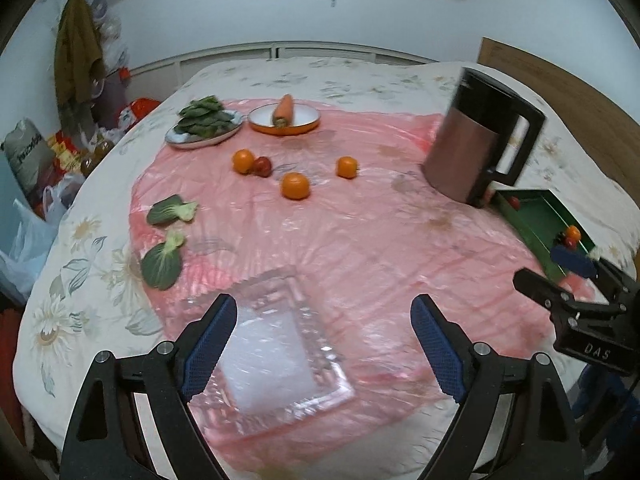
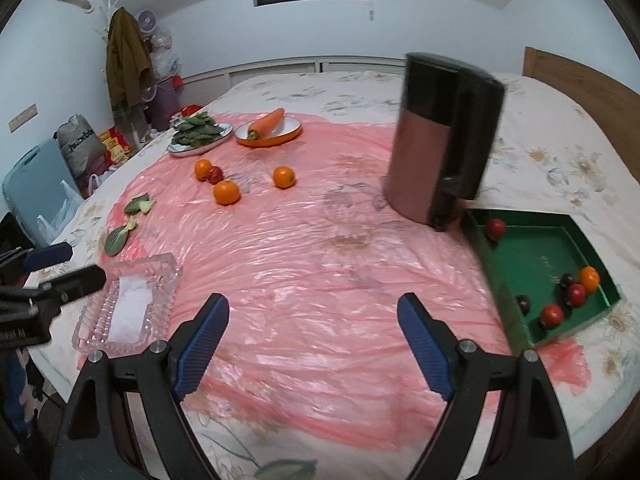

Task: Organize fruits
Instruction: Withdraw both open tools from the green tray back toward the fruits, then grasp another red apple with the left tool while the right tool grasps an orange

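Note:
Three oranges [image 1: 295, 186] [image 2: 226, 193] and a small red fruit [image 1: 262, 166] [image 2: 216, 175] lie on the pink plastic sheet [image 2: 312, 272] in the far middle. A green tray [image 2: 540, 248] [image 1: 536, 216] at the right holds several small red and dark fruits and an orange [image 2: 589, 279]. My left gripper [image 1: 324, 344] is open and empty above a clear glass dish [image 1: 276, 344] [image 2: 128, 304]. My right gripper [image 2: 314, 344] is open and empty over the sheet, left of the green tray.
A tall brown and black kettle [image 2: 436, 140] [image 1: 476, 140] stands by the tray's far corner. A plate of greens [image 1: 206, 124], an orange dish with a carrot [image 1: 285, 118] and two loose leaves [image 1: 164, 260] lie at the far left. Bags and clutter stand beyond the bed's left edge.

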The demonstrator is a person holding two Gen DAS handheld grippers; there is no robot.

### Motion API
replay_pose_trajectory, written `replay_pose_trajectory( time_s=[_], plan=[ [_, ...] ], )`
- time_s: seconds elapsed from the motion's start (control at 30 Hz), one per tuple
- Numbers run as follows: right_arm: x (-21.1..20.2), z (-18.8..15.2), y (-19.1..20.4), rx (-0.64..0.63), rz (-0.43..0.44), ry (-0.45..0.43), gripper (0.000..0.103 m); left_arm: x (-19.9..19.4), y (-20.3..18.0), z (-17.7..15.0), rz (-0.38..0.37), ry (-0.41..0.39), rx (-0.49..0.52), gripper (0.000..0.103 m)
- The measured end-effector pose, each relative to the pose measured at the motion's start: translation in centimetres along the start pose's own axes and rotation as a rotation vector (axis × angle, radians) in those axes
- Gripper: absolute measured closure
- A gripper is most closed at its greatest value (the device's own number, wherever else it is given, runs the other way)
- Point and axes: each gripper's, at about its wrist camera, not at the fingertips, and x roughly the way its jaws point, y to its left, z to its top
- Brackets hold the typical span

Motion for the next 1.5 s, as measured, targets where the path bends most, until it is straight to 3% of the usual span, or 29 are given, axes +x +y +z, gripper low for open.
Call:
replay_pose_trajectory(
  time_s=[0.3, 0.5, 0.73, 1.0, 1.5],
  plan=[
    [5.4, 1.5, 2.0, -0.009, 0.089, 0.044, 0.000, 3.7, 5.7, 3.3, 0.057, 0.020, -0.085, 0.020],
    [9.0, 3.1, 2.9, -0.013, 0.142, 0.061, 0.000, 7.3, 8.4, 6.9, 0.086, 0.037, -0.130, 0.029],
    [13.6, 5.0, 3.9, -0.020, 0.198, 0.078, 0.000, 13.1, 8.4, 10.1, 0.065, 0.079, -0.128, 0.040],
    [18.2, 6.6, 4.8, -0.040, 0.267, 0.091, 0.000, 19.9, 8.7, 12.8, 0.026, 0.110, -0.239, 0.044],
    [22.1, 10.1, 2.9, -0.059, 0.366, 0.053, 0.000, 26.2, 10.1, 14.5, 0.102, 0.136, -0.396, 0.046]
  ],
)
